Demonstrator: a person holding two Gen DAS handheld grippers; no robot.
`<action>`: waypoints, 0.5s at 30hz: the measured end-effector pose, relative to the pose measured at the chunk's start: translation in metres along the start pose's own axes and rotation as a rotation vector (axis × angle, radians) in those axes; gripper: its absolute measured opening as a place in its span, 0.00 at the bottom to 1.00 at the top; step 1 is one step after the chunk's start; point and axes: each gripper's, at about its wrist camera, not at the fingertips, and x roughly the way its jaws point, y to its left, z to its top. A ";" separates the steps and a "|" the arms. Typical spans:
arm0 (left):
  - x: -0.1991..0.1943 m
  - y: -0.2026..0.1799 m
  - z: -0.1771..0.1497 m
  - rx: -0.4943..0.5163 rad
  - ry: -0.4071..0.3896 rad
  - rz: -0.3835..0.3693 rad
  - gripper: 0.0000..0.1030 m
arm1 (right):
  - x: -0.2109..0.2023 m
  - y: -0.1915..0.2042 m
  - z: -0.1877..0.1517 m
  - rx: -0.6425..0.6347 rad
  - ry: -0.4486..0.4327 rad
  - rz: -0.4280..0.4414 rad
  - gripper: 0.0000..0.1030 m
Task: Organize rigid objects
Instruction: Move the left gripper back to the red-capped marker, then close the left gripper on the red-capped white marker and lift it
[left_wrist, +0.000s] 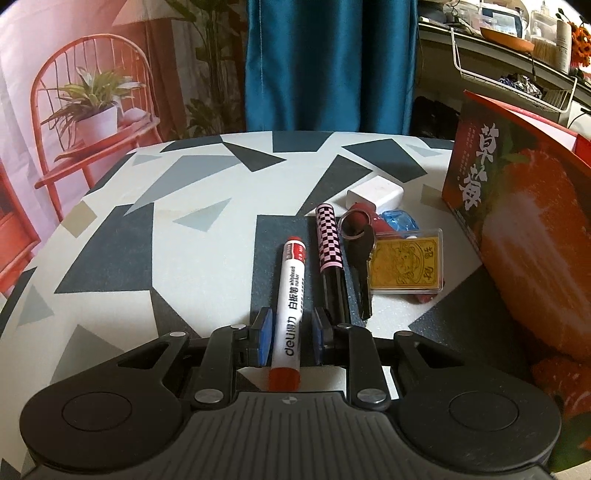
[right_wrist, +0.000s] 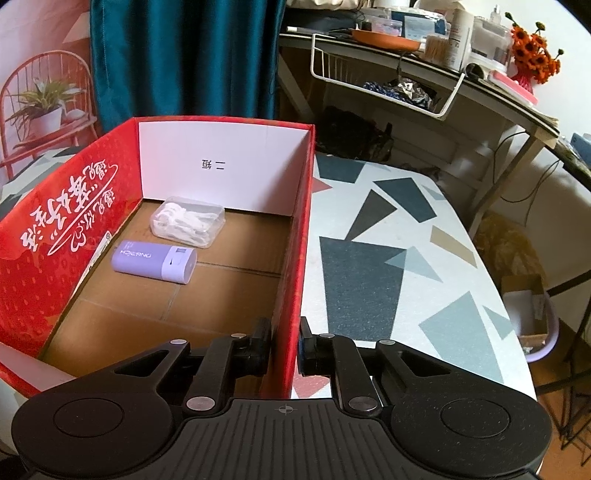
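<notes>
My left gripper (left_wrist: 291, 336) is shut on a white whiteboard marker (left_wrist: 291, 288) with red ends, which points away from me over the patterned table (left_wrist: 184, 229). Just right of it lie a pink-and-black checkered pen (left_wrist: 330, 240), a dark key on a ring (left_wrist: 364, 269), a gold card in a clear case (left_wrist: 406, 262), a white charger (left_wrist: 373, 194) and a blue item (left_wrist: 400, 221). My right gripper (right_wrist: 284, 347) is shut on the right wall of the red cardboard box (right_wrist: 301, 229). Inside the box lie a purple power bank (right_wrist: 155, 260) and a clear case of white picks (right_wrist: 188, 221).
The red box (left_wrist: 517, 229) stands at the right of the loose items in the left wrist view. The table's rounded edge (right_wrist: 509, 295) drops off to the right of the box. Behind are a teal curtain (right_wrist: 184, 55) and a cluttered shelf with a wire basket (right_wrist: 388, 85).
</notes>
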 end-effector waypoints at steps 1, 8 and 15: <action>0.000 0.000 0.000 0.001 0.002 0.000 0.24 | 0.000 0.000 0.000 -0.001 0.000 -0.001 0.12; 0.008 0.004 0.010 0.031 0.027 -0.016 0.26 | 0.000 0.000 0.000 0.000 0.000 0.000 0.12; 0.004 -0.003 0.008 0.055 0.025 -0.028 0.16 | 0.000 0.000 -0.001 -0.003 0.002 0.000 0.12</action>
